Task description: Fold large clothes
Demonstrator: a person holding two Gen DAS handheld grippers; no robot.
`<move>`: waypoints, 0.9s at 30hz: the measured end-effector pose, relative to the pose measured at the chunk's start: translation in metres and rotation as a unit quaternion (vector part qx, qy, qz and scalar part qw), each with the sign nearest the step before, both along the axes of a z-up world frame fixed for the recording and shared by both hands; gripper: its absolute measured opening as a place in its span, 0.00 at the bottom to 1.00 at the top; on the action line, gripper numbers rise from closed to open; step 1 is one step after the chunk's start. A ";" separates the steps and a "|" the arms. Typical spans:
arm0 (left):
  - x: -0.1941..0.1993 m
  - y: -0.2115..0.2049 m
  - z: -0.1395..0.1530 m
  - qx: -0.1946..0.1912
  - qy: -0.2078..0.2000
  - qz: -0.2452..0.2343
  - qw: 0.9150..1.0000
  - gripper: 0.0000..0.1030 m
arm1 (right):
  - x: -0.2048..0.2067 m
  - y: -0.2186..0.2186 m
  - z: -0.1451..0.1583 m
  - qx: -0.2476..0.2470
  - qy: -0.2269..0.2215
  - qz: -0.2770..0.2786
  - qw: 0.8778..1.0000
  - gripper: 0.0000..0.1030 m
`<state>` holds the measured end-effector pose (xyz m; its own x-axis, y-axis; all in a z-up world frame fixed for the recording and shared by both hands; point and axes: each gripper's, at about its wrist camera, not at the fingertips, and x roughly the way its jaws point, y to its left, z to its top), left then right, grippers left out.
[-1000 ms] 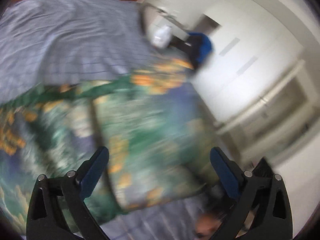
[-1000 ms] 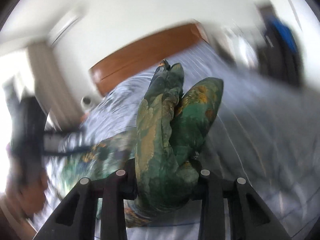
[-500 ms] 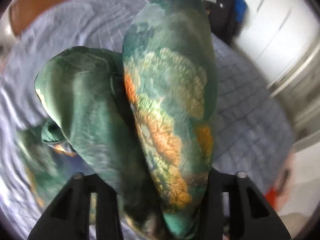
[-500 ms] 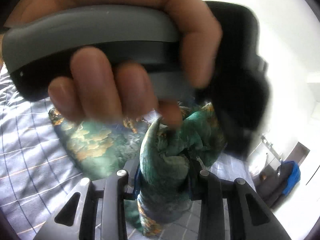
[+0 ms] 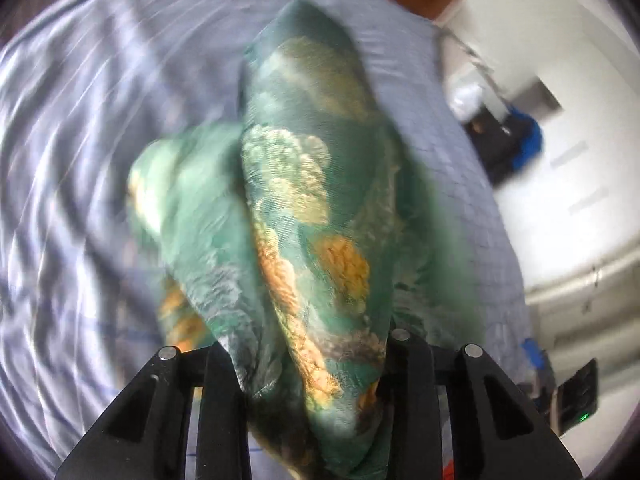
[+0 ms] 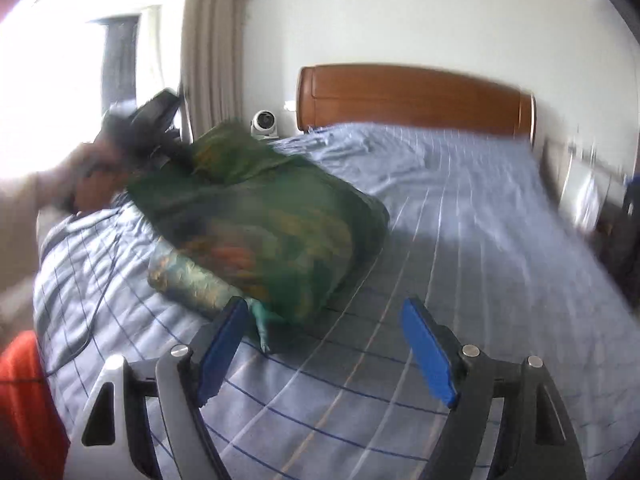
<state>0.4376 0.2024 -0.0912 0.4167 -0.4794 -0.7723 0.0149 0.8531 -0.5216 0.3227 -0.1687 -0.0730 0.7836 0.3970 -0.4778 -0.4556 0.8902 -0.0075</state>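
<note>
The large garment (image 5: pixel 320 208) is green cloth with orange and cream flower prints. In the left wrist view it rises out of my left gripper (image 5: pixel 308 360), which is shut on a thick bunch of it. In the right wrist view the same garment (image 6: pixel 260 216) lies as a bulky heap on the bed's left half, and a hand (image 6: pixel 92 176) holds its far end up. My right gripper (image 6: pixel 324 308) hovers low over the sheet just in front of the heap. Its jaws are opening and nothing is between the blue pads (image 6: pixel 428 352).
The bed (image 6: pixel 460 220) has a blue-grey checked sheet and a wooden headboard (image 6: pixel 412 96). A small white fan (image 6: pixel 264 122) and a curtain (image 6: pixel 212 40) stand behind. A thin cable (image 6: pixel 100 272) crosses the sheet at the left, near something orange (image 6: pixel 24 392). A blue-black bag (image 5: pixel 516 140) sits beside the bed.
My right gripper has let go of the garment and its jaws now stand apart. My left gripper, wide open a second ago, has shut on the garment and swung across with it.
</note>
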 end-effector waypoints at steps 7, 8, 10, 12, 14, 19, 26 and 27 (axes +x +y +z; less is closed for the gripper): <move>-0.011 0.017 -0.053 -0.043 -0.006 0.015 0.999 0.41 | 0.075 0.025 0.023 0.121 0.063 0.017 0.991 0.40; -0.012 0.018 -0.054 -0.035 -0.012 0.013 0.999 0.43 | 0.089 0.044 0.023 0.133 0.077 0.033 0.988 0.38; -0.011 0.014 -0.057 -0.037 -0.017 0.010 0.999 0.45 | 0.105 0.069 0.022 0.147 0.105 0.067 0.981 0.37; -0.006 0.022 -0.062 -0.039 -0.015 0.017 0.999 0.46 | 0.125 0.107 -0.002 0.126 0.162 0.102 0.973 0.37; -0.007 0.032 -0.072 -0.049 -0.016 0.025 0.998 0.46 | 0.143 0.134 -0.039 0.074 0.212 0.083 0.971 0.37; -0.008 0.035 -0.074 -0.059 -0.017 0.052 0.997 0.50 | 0.152 0.145 -0.066 0.045 0.215 0.041 0.975 0.33; -0.047 0.066 -0.026 -0.028 -0.053 0.089 0.994 0.90 | 0.101 0.144 0.003 0.018 0.143 0.060 0.988 0.42; -0.051 0.070 -0.025 -0.023 -0.056 0.093 0.994 0.91 | 0.094 0.147 0.009 0.021 0.137 0.075 0.987 0.42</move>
